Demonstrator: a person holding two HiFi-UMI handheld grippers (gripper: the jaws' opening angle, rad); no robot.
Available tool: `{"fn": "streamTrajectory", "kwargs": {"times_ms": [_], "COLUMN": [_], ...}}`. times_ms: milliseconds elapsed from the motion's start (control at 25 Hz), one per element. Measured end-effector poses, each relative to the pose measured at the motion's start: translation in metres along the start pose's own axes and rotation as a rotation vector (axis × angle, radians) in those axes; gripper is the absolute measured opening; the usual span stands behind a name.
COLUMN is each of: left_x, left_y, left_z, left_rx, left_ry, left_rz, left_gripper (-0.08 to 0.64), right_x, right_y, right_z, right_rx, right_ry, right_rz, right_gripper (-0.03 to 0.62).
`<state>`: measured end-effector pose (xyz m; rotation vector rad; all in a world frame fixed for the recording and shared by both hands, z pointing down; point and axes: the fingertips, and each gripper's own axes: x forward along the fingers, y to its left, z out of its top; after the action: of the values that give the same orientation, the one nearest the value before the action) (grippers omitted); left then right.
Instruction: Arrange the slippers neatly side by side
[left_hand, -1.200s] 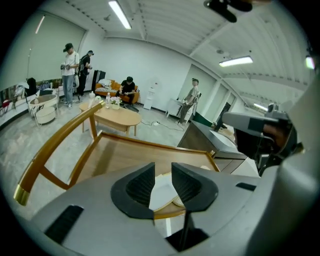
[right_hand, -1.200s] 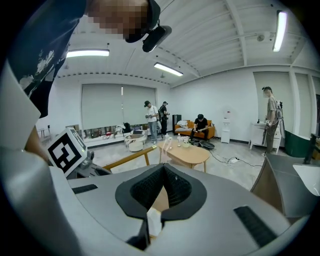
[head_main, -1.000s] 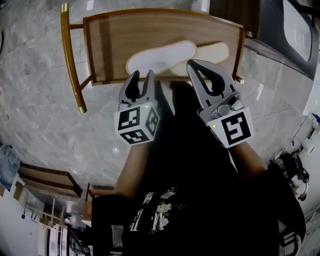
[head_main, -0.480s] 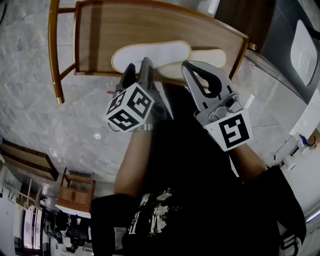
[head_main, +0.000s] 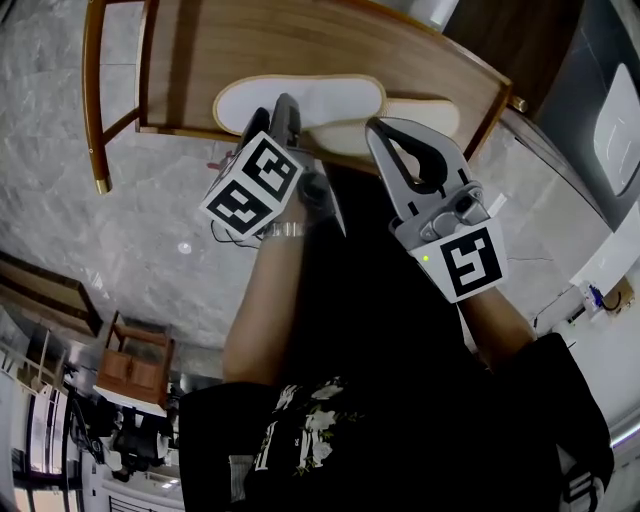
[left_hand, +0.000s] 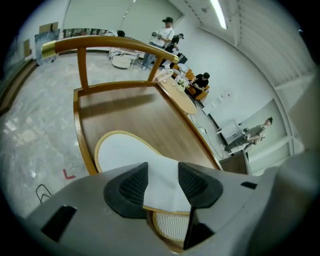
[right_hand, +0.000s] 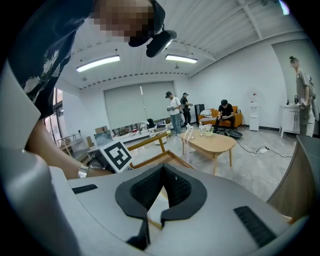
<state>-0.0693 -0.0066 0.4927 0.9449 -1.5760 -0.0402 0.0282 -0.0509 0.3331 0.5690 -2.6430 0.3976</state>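
**Head view, looking steeply down.** A wooden counter (head_main: 250, 45) with a raised rim fills the upper part of the frame, and a curved rail (head_main: 93, 90) stands off its left edge. Two slippers are shown near the counter's lower edge. A white slipper (head_main: 330, 98) is laid lengthwise across the frame. A second slipper (head_main: 425, 110), cream-coloured, is laid to its right, with one end overlapped by the white one.

The left tongs (head_main: 272, 112) are held over the white slipper, left of its middle, and are pointed steeply down. Their jaws stand wide and have just been closing a little. The slipper's white surface is seen in the gap between them, and neither pad is pressed on it.

In the left gripper view, a zigzag-ribbed surface with a tan edge is seen beneath the white slipper at lower centre.

The right tongs (head_main: 373, 125) are held above the place where the two slippers overlap. Their jaws are closed together, and nothing is gripped.
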Motion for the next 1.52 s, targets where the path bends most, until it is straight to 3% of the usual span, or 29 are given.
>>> {"fn": "streamTrajectory", "kwargs": {"times_ms": [240, 640, 760, 1000, 1240, 1520], "left_x": [0.003, -0.029, -0.041, -0.068, -0.076, -0.079], "left_y": [0.01, 0.009, 0.004, -0.004, -0.014, -0.018], "left_z": [-0.006, -0.001, 0.006, 0.021, 0.028, 0.038], "left_rx": [0.007, 0.008, 0.04, 0.199, 0.504, 0.759], "left_ry": [-0.007, -0.069, -0.099, -0.16, -0.12, -0.078], "left_rz": [0.077, 0.041, 0.034, 0.043, 0.054, 0.082], "left_gripper": [0.035, 0.017, 0.015, 0.015, 0.015, 0.015], "right_x": [0.004, 0.006, 0.004, 0.001, 0.003, 0.003], "right_y": [-0.003, 0.014, 0.019, 0.031, 0.036, 0.014], "right_z": [-0.003, -0.001, -0.001, -0.006, -0.003, -0.008], "right_rx": [0.012, -0.009, -0.011, -0.01, 0.003, 0.033], "right_ry": [0.002, -0.017, -0.03, -0.037, -0.056, -0.056], "right_rz": [0.024, 0.094, 0.109, 0.131, 0.12, 0.048], "right_gripper": [-0.002, -0.002, -0.002, -0.002, -0.002, -0.002]}}
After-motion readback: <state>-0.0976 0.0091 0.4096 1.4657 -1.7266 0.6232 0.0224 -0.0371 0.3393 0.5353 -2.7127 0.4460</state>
